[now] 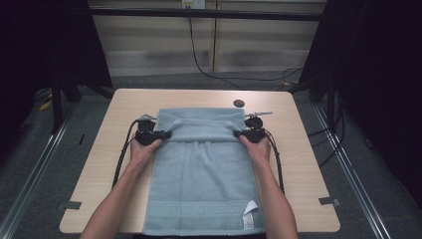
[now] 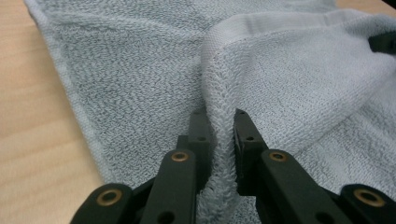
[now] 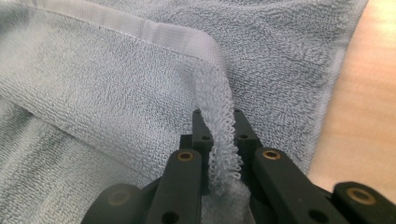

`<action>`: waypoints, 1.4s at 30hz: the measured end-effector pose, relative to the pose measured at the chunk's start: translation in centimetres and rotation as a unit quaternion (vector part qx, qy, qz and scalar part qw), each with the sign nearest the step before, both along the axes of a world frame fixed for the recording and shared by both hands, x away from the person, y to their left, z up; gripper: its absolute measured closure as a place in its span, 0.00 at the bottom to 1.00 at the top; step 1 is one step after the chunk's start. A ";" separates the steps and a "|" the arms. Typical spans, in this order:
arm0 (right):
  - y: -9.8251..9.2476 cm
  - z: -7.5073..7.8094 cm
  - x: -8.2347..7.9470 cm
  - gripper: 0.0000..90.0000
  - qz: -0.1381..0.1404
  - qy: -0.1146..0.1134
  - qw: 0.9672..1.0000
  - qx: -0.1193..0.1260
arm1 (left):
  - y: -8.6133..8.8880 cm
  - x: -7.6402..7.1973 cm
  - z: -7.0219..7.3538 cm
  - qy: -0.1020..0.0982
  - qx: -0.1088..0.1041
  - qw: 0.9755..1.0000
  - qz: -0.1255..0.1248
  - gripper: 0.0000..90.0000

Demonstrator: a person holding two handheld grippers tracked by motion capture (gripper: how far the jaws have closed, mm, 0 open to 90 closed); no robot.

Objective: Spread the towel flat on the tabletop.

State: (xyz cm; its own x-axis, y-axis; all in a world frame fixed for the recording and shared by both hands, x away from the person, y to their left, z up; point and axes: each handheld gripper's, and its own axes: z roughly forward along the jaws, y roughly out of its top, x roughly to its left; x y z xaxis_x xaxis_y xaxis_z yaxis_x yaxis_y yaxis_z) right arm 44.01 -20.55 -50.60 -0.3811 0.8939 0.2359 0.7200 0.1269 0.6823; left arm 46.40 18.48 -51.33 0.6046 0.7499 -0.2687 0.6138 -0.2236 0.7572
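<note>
A light blue towel (image 1: 204, 184) lies lengthwise on the wooden table (image 1: 99, 164), its near end reaching the table's front edge, where a white label (image 1: 250, 209) is turned up at the right corner. The far end is folded back toward the person, so a doubled band of cloth lies across the towel a little beyond its middle.

The left tongs (image 1: 166, 134) grip the left side of that folded-over edge. In the left gripper view the two black jaws are clamped on the towel's looped side edge (image 2: 219, 140), which runs up between them to the flat woven hem (image 2: 280, 21) at the corner of the fold. The left hand (image 1: 143, 151) holds the tool just beside the towel's left border.

The right tongs (image 1: 238, 133) grip the same edge on the opposite side, level with the left. In the right gripper view the jaws are pressed together on a thin strip of looped edge (image 3: 219, 135), with the hem (image 3: 154, 32) bending away above them. The right hand (image 1: 259, 148) rests at the towel's right border.

Black cables (image 1: 122, 159) trail from each tool back along the forearms. A small dark round disc (image 1: 239, 103) sits on the table just beyond the towel's far right corner
</note>
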 end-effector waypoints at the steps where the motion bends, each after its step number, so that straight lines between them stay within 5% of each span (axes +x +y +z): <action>1: 0.1 0.1 0.2 0.94 -0.001 0.000 1.000 -0.006 | -0.1 0.2 0.1 0.002 0.004 1.000 -0.001 0.90; 7: -1.1 0.2 0.4 0.94 0.005 0.004 0.999 0.045 | 0.2 -0.1 1.2 0.003 -0.004 1.000 -0.010 0.91; 14: -2.0 5.6 -1.2 0.94 0.030 -0.073 0.992 0.098 | 1.2 -1.9 6.1 -0.045 -0.033 0.998 -0.027 0.92; 21: -2.8 11.6 -3.6 0.94 0.064 -0.142 0.982 0.110 | 2.0 -5.5 12.3 -0.116 -0.053 0.990 -0.061 0.91; 29: -2.7 16.4 -7.8 0.94 0.106 -0.195 0.968 0.116 | 3.4 -10.0 16.9 -0.163 -0.087 0.979 -0.088 0.91; 32: -2.6 17.2 -10.0 0.94 0.126 -0.206 0.964 0.111 | 3.9 -12.0 16.9 -0.162 -0.088 0.978 -0.100 0.91; 35: -2.5 16.9 -11.7 0.93 0.144 -0.203 0.963 0.099 | 3.7 -13.6 15.6 -0.150 -0.071 0.980 -0.111 0.90; 42: -2.6 12.6 -15.1 0.93 0.165 -0.162 0.969 0.083 | 4.0 -15.3 11.1 -0.109 -0.064 0.984 -0.122 0.90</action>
